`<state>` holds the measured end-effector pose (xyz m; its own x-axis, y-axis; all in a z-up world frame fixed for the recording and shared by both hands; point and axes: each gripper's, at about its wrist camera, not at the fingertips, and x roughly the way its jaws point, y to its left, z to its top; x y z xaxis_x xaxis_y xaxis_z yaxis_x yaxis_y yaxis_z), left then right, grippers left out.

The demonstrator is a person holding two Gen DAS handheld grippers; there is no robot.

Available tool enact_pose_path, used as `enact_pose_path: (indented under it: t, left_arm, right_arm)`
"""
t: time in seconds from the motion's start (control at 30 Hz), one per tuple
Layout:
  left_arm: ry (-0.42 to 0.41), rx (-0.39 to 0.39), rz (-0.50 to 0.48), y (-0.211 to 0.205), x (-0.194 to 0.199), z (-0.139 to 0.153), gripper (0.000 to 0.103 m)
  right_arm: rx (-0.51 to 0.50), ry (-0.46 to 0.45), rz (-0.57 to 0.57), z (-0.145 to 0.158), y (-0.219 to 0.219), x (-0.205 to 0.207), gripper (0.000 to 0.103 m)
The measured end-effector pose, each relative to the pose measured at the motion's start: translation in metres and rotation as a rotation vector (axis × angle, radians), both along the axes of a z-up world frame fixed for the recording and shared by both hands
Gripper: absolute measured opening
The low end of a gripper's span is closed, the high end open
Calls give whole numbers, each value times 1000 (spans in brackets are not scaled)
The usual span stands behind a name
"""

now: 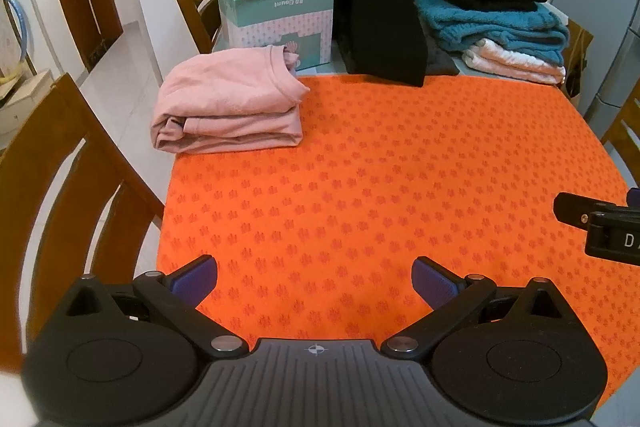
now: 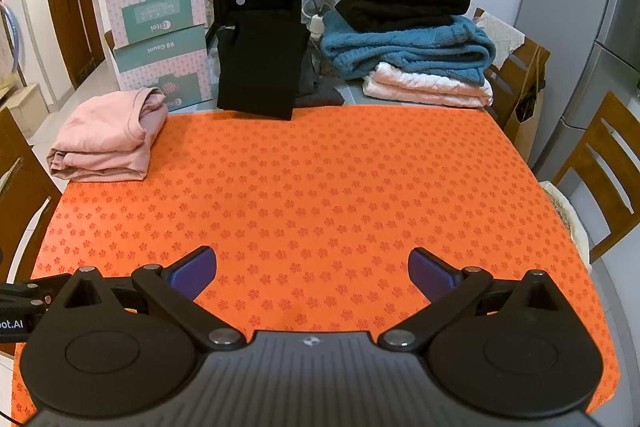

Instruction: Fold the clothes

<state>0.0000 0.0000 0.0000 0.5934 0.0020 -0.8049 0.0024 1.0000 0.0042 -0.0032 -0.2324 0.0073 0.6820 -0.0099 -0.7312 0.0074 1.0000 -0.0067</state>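
1. Left gripper (image 1: 315,277) fills the bottom of its frame, jaws spread wide, gripping nothing, above the orange mat (image 1: 400,167).
2. Right gripper (image 2: 312,269) sits likewise at the bottom of its frame, jaws wide apart and empty.
3. Folded pink garment (image 1: 228,105) lies at the mat's upper-left corner.
4. Stacked folded clothes (image 2: 408,11) sit upper right, beyond the mat's far edge.
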Motion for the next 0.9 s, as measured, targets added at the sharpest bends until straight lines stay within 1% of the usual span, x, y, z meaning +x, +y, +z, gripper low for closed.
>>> enact_pose_path:
  t: [0.2, 0.4, 0.6, 0.9]
  left_arm:
    - [4, -9, -4, 0, 2, -4, 103]
    - [-8, 21, -2, -10, -6, -6, 103]
    - [0, 10, -14, -10, -7, -10, 103]
    - [11, -5, -16, -5, -1, -5, 103]
  right_arm:
    - [-2, 2, 4, 0, 1, 1, 103]
    - [-4, 3, 11, -2, 0, 0, 103]
    - [-8, 6, 13, -2, 2, 2, 103]
    - [-6, 14, 16, -3, 3, 3, 103]
